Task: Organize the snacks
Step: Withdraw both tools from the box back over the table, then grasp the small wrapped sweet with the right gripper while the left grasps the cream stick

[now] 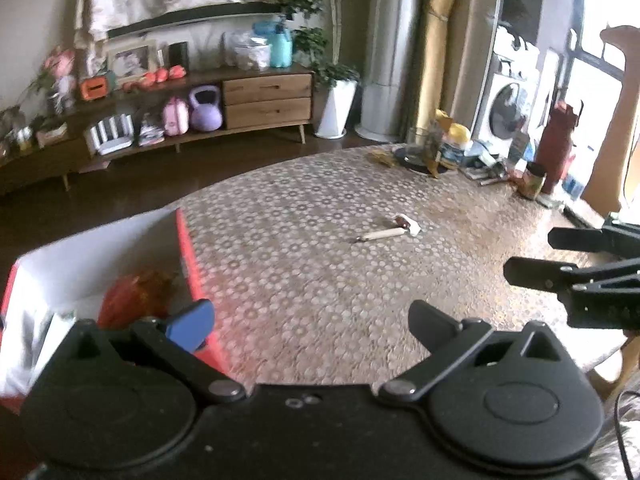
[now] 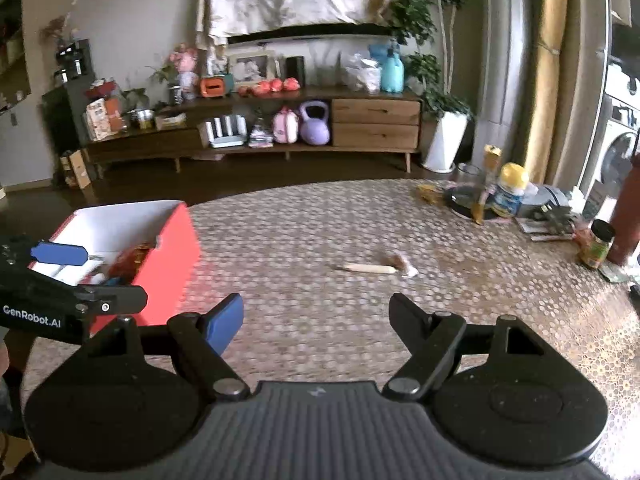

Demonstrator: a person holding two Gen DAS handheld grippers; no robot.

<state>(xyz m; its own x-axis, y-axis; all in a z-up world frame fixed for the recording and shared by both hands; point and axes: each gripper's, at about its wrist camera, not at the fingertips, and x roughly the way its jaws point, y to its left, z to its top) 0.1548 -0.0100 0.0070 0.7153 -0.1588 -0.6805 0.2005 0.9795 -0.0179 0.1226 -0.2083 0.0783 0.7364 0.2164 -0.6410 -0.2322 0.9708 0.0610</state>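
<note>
A red box (image 1: pixel 190 252) with a white inside stands at the table's left edge and holds several snack packets (image 1: pixel 132 296); it also shows in the right wrist view (image 2: pixel 168 264). A small brown snack in a clear wrapper (image 1: pixel 404 223) lies mid-table beside a pale stick (image 1: pixel 382 234); both show in the right wrist view, the snack (image 2: pixel 400 262) and the stick (image 2: pixel 368 268). My left gripper (image 1: pixel 310 320) is open and empty next to the box. My right gripper (image 2: pixel 316 314) is open and empty over the table, short of the snack.
The patterned round table (image 1: pixel 320 272) carries clutter at its far right: a glass (image 2: pixel 468 174), a yellow-lidded tub (image 2: pixel 510 194), a small jar (image 2: pixel 598 244), a dark red flask (image 1: pixel 554 148). A low sideboard (image 2: pixel 360 120) stands beyond.
</note>
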